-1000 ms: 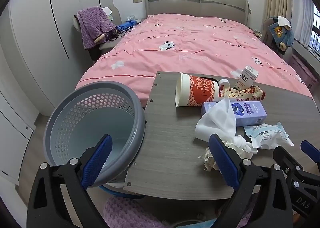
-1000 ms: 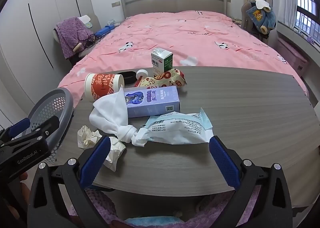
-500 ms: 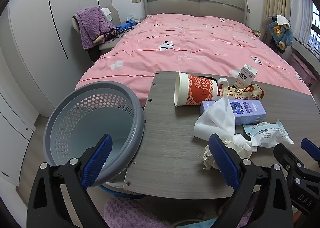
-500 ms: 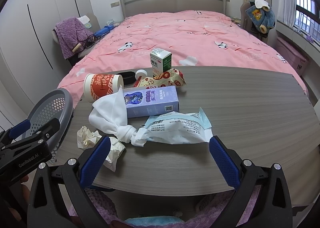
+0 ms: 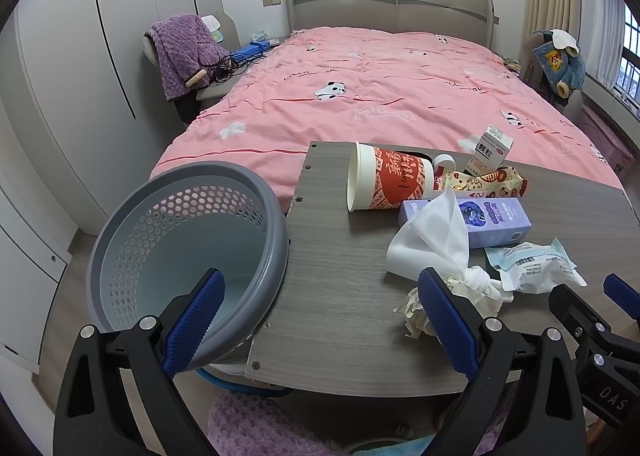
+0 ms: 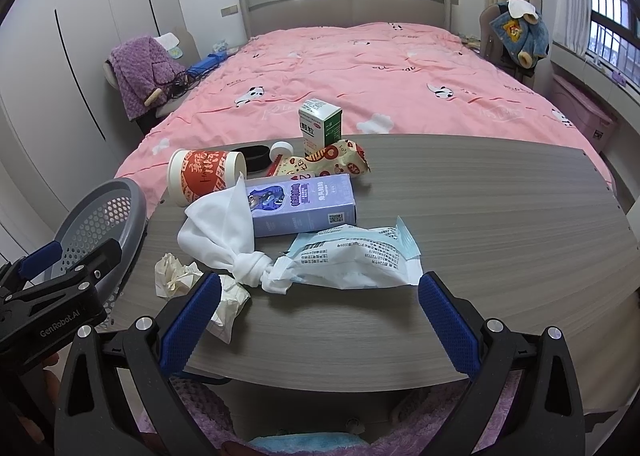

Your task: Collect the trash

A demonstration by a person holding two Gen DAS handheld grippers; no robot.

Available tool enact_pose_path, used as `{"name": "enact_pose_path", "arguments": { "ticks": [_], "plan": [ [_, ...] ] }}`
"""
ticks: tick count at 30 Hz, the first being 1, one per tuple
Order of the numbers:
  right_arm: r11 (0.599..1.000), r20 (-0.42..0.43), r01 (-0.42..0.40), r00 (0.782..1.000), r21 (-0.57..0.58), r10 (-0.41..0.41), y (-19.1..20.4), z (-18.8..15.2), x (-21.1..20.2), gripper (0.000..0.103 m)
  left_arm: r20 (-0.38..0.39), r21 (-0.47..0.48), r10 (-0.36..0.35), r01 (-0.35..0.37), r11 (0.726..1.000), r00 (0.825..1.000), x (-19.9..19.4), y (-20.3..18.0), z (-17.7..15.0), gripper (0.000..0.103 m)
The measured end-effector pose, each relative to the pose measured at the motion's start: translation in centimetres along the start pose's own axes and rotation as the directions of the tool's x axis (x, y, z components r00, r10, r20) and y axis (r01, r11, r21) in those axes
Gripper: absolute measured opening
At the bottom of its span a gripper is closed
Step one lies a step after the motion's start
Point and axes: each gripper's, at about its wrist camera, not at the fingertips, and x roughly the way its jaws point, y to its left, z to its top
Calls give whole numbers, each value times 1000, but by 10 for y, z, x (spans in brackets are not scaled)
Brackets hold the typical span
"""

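Trash lies on a grey wooden table (image 6: 500, 224): a tipped red-and-white paper cup (image 6: 202, 176), a purple box (image 6: 304, 204), a knotted white cloth (image 6: 224, 236), a white and blue plastic packet (image 6: 352, 256), crumpled tissue (image 6: 176, 274), a snack wrapper (image 6: 328, 162) and a small green-and-white carton (image 6: 320, 128). A grey perforated basket (image 5: 184, 252) stands at the table's left edge. My left gripper (image 5: 320, 320) is open and empty at the near edge, between basket and tissue (image 5: 412, 312). My right gripper (image 6: 316, 320) is open and empty, just short of the packet.
A bed with a pink cover (image 5: 360, 96) fills the room beyond the table. A chair with a purple blanket (image 5: 180, 52) stands left of it, a chair with a blue jacket (image 6: 516, 36) right. White wardrobes (image 5: 80, 56) line the left wall.
Both views shift only slightly; the grippers stay open and the trash has not moved.
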Motion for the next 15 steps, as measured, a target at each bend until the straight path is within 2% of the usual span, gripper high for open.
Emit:
{"name": "enact_pose_path", "arguments": {
  "ticks": [15],
  "plan": [
    [1000, 4, -6, 1000, -1, 6, 1, 1, -2, 97, 4, 2, 1, -1, 1000, 1000, -2, 0, 1, 93]
  ]
}}
